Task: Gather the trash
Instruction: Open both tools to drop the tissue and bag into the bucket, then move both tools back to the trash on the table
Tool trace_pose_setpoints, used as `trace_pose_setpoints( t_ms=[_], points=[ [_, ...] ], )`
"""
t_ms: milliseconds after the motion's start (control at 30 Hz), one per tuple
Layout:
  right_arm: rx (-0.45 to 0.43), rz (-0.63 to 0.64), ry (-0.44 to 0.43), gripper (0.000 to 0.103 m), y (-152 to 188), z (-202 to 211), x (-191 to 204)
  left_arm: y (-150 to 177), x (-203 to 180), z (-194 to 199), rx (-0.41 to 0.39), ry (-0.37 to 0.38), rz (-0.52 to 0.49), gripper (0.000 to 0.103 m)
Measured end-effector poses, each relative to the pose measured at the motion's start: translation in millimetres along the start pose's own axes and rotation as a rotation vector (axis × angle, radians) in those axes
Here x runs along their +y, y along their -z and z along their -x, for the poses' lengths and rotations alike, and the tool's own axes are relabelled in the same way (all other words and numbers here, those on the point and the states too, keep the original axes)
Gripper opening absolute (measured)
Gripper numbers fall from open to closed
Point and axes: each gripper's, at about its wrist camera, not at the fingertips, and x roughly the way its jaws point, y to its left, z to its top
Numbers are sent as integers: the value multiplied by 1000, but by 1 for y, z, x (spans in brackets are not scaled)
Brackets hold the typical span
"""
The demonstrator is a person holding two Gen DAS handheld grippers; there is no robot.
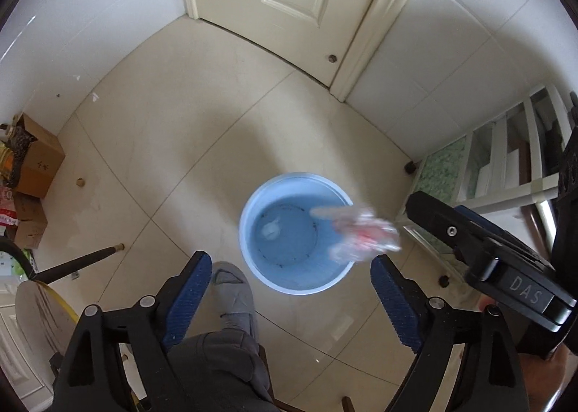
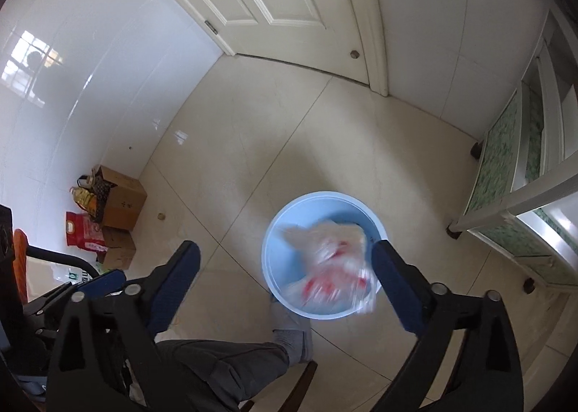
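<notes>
floor point(image 1: 180, 144) – tiled | bin point(image 1: 253, 202) – blue, centre-right of frame | bag point(image 2: 332, 264) – blurred, loose at the bin's mouth, right of centre | left claw point(image 1: 290, 285) wide, empty | right claw point(image 2: 285, 267) wide, empty | tip: hold both clear above the rim.

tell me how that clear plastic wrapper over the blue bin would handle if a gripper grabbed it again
The plastic wrapper looks thin and crumpled, so it would probably crush and flop between the pads. It is blurred above the blue bin, clear of both open grippers, so it seems light for its size. Its glossy film may be slippery.
</notes>
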Motion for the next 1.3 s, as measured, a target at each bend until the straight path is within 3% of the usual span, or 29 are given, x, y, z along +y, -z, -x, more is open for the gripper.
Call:
trace_pose_setpoints(
  t_ms=[233,533,633,733,933,1300],
  points=[
    [-23,10,57,103,9,18,9,10,0,43,-98,-57,29,87],
    [-136,60,34,103,30,85,49,90,15,150,-290,-54,45,88],
    [-193,114,11,103,37,117,78,130,29,190,-372,-46,66,89],
    [-252,175,-22,103,46,150,114,174,42,237,-479,-70,96,97],
    [-340,318,-88,103,70,198,187,256,76,303,-632,-121,191,99],
    [-428,573,-248,103,147,251,318,435,120,378,-836,-233,391,101]
  ],
)
